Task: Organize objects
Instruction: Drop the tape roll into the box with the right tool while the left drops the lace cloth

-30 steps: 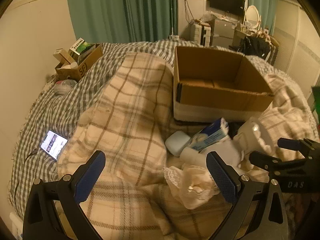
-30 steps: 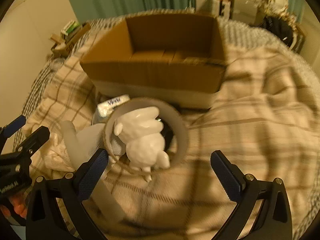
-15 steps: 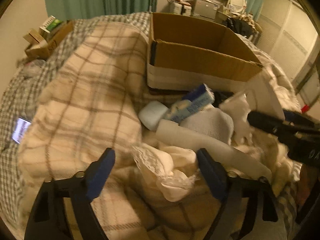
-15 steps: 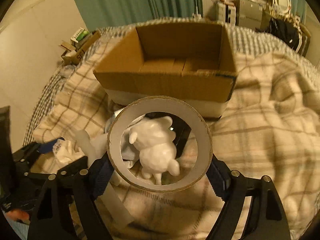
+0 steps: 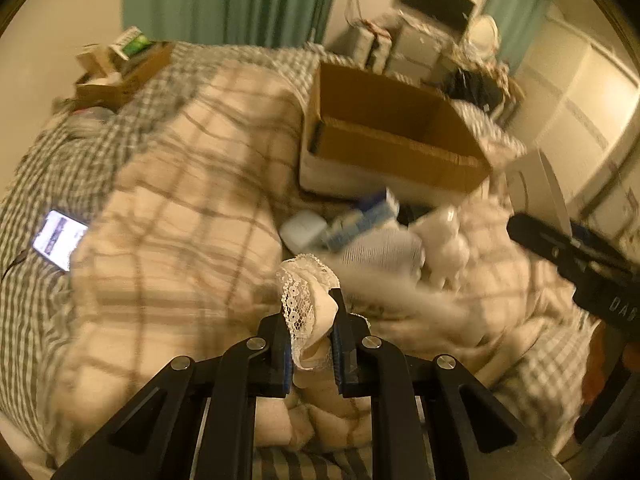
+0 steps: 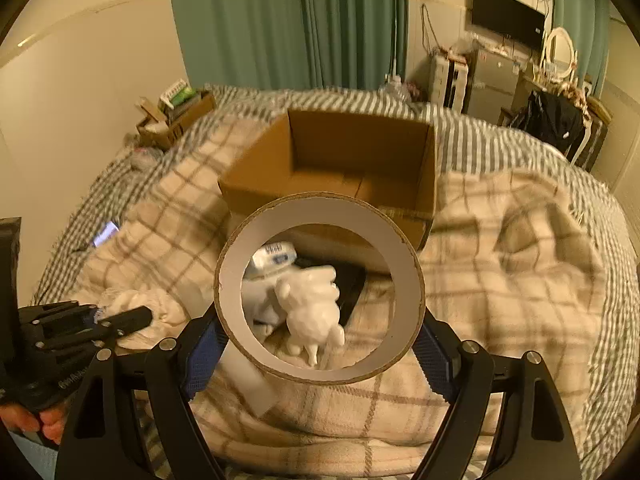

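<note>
- Biggest thing in my feeds is the bed (image 6: 520,152), striped sheet with a plaid blanket (image 6: 500,280) rumpled over most of it.
- On the blanket sits the open box (image 6: 352,160), cardboard, top open, nothing visible inside from my right cam. In the left cam it's up and right of centre (image 5: 400,148).
- My right gripper (image 6: 320,344) has its jaws clamped on a tape roll (image 6: 320,376), one pad on each side of the ring. The roll is lifted off the bedding and faces the lens, so I look straight through the hole.
- Through that hole I see a white figurine (image 6: 312,312) lying on the blanket just in front of the box, with a blue-and-white pack (image 6: 274,256) beside it, between it and the box.
- My left gripper (image 5: 310,344) has its jaws nearly together, pinched on a lace cloth (image 5: 306,296). The lacy edge sticks up above the fingertips. That feed is pretty blurry.
- Past the cloth there's a pile near the box: the pack (image 5: 360,220), a small white case (image 5: 300,228) touching it, and something grey-white I can't make out.
- A lit phone (image 5: 58,238) lies at the left side of the bed, well apart from the pile.
</note>
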The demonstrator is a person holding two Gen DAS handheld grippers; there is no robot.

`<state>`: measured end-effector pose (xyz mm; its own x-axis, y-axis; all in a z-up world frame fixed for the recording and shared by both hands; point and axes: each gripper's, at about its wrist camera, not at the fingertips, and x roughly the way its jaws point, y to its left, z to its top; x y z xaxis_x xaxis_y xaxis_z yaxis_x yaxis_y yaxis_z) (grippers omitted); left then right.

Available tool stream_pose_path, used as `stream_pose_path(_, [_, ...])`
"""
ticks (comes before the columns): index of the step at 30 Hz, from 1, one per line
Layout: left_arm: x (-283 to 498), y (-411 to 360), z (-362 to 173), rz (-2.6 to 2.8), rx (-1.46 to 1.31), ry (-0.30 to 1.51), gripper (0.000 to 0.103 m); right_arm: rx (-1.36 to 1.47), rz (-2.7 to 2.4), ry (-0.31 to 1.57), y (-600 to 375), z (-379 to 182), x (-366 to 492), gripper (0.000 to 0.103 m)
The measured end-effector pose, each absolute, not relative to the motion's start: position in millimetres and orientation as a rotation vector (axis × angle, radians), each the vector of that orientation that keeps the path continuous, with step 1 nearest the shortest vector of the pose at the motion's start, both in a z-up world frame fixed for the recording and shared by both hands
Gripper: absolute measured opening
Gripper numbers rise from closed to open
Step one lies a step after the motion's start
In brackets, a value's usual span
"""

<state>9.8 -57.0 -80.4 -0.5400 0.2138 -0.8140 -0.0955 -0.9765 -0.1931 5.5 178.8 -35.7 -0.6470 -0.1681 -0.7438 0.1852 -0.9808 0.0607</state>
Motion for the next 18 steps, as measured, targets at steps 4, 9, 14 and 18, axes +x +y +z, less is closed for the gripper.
stream_pose_path(4, [5, -61, -42, 2.664, -1.297, -0.17, 0.015, 1.129, -2.73, 0.035, 179, -6, 10, 0.083])
stream_pose_path(9, [-29, -46, 11, 2.704, -1.123, -0.074, 0.015, 0.98, -2.822, 0.125, 179, 50, 2, 0.083])
stream_pose_path(14, [-73, -15, 47, 2.763, -0.989, 0.116, 0.015, 0.864, -2.905, 0.192, 181, 95, -26, 0.083])
stream_pose_path(18, [-112, -2, 48, 2.744, -0.962, 0.098, 0.015, 0.838, -2.967, 0.204, 183, 100, -61, 0.083])
